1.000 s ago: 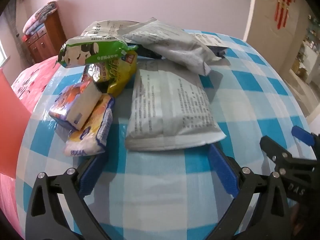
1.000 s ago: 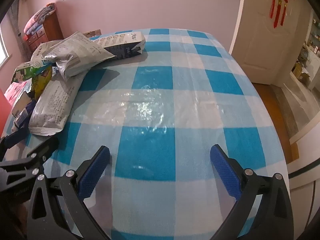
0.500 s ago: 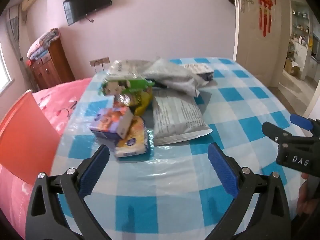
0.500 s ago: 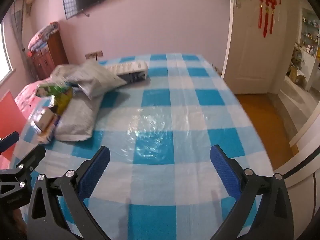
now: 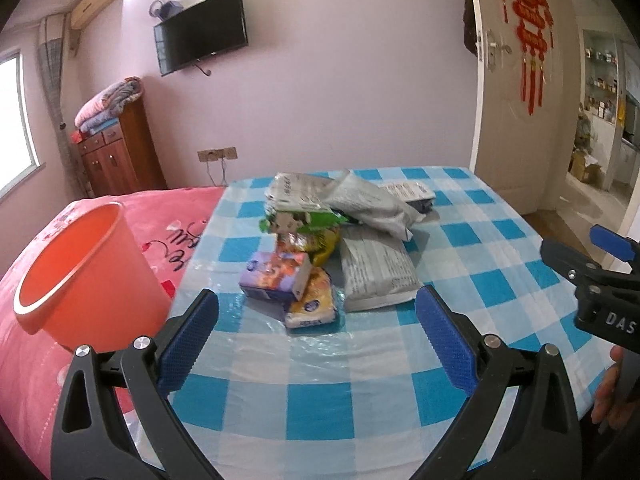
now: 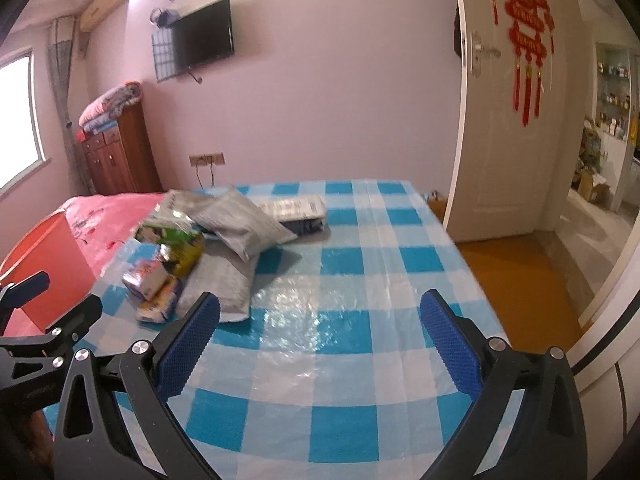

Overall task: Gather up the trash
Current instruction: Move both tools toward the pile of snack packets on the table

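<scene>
Both grippers are pulling back and rising away from the table (image 5: 360, 392), so the trash pile (image 5: 332, 240) that filled the left wrist view a second ago is now sitting well ahead of the fingertips, small and mid-frame. The orange bucket (image 5: 84, 272), only a red sliver at the edge before, is now showing whole at the left, standing on the pink bedspread (image 5: 36, 360) just beside the table's near left corner. More of the room is coming into view too: the wall television (image 5: 202, 32), the wooden cabinet (image 5: 120, 152) and the white door (image 5: 524, 92).

The table, under its blue-and-white checked cloth, is carrying all the trash in one heap toward its far left part. Largest there are two grey bags: one flat grey bag (image 5: 376, 272) lying nearest, and a puffed grey bag (image 5: 372, 204) resting across the heap behind it. A green-and-white wrapper (image 5: 300, 218) is lying on top at the left, over a yellow packet (image 5: 324, 244). In front, a purple box (image 5: 276, 276) is leaning on a yellow-and-white tissue pack (image 5: 312, 304).

The left gripper (image 5: 316, 340) is hovering with its jaws spread wide, gripping nothing. The right gripper (image 6: 320, 340) is likewise gaping wide and empty over bare cloth, right of the pile.
</scene>
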A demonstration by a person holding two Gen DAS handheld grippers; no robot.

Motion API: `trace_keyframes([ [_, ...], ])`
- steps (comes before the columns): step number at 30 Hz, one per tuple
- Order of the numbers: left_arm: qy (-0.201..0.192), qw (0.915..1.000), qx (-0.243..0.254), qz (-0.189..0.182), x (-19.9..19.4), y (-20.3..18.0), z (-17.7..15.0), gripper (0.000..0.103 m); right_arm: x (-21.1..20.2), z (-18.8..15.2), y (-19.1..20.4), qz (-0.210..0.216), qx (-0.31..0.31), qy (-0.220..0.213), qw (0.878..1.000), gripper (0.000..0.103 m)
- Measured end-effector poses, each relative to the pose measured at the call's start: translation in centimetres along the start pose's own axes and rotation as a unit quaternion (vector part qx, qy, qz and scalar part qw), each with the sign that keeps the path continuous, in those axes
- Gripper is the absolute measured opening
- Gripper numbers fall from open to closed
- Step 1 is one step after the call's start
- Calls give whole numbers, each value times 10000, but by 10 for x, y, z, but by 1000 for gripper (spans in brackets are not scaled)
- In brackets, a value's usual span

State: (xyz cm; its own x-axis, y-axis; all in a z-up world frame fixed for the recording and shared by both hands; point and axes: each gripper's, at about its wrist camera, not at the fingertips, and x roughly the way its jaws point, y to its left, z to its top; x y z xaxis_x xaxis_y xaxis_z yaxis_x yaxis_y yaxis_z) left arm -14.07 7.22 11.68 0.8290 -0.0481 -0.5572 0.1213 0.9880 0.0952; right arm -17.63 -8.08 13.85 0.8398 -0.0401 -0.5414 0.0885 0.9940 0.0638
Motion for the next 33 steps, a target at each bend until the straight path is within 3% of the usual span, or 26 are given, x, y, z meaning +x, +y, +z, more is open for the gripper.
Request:
trace_keyframes([
  [14, -409, 9990, -170, 102, -40, 21, 2, 99, -48, 10, 19, 247, -98, -636, 9976, 99],
  [33, -560, 9980, -184, 210, -57, 29, 0, 99, -73, 13, 47, 367, -476, -750, 9954, 99],
])
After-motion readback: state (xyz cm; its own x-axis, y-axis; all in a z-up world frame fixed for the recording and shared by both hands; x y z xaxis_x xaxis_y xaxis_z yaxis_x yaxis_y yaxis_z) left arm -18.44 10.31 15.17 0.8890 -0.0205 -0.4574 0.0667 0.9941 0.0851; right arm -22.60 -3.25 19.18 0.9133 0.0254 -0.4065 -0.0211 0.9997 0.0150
